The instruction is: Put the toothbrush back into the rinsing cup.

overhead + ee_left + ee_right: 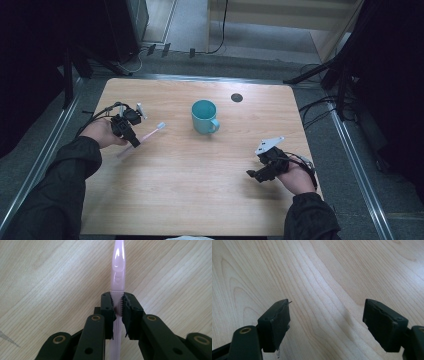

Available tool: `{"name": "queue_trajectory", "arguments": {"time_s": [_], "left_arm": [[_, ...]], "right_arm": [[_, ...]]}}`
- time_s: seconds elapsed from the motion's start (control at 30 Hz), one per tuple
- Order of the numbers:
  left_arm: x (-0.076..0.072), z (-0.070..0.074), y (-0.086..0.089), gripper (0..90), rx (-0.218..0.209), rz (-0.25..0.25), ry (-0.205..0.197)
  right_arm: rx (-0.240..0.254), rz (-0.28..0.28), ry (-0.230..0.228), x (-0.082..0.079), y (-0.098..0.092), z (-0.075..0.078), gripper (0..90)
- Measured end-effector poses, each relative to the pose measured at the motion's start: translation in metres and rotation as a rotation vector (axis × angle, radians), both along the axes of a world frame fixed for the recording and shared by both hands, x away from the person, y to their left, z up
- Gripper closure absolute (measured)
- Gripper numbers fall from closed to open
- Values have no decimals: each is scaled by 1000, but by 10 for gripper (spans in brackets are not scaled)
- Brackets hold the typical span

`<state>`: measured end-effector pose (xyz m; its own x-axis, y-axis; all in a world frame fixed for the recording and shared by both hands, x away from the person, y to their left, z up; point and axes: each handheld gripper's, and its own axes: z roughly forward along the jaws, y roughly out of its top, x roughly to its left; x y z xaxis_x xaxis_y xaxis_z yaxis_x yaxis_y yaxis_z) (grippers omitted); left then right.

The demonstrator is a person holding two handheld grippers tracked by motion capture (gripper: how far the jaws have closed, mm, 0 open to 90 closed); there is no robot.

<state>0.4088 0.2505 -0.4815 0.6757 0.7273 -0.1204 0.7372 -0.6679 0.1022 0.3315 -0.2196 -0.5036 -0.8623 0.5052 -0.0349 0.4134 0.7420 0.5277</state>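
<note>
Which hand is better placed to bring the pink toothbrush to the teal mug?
The left. Its claw is already shut on the pink plastic toothbrush, whose head points toward the teal ceramic mug. The right claw is open, holding nothing, nearer the table's front edge.

We see pale pink translucent plastic toothbrush [117, 270], ribbed handle, white bristle head toward frame centre in high view. Teal plastic mug with handle [204, 116] upper centre. Light wooden table [200, 165], wavy brown grain. Small dark round disc [236, 97] upper right. We note black left gripper [117, 306], black right gripper [327, 322], brass-coloured rivets. Dark green sleeves [65, 185] at bottom.
</note>
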Motion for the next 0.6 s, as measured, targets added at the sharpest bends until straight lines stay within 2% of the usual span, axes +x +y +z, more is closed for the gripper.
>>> {"name": "queue_trajectory", "arguments": {"time_s": [0.17,0.27,0.47,0.6], "left_arm": [[0,4,1,793,-38,16,-15],[-2,7,1,794,-94,23,-18],[-5,11,0,794,-136,42,-50],[-8,18,-2,793,-174,62,-88]], "right_arm": [[2,-2,-2,0,0,0,217],[2,-2,0,0,0,0,217],[-1,1,0,0,0,0,217],[0,0,1,0,0,0,217]]}}
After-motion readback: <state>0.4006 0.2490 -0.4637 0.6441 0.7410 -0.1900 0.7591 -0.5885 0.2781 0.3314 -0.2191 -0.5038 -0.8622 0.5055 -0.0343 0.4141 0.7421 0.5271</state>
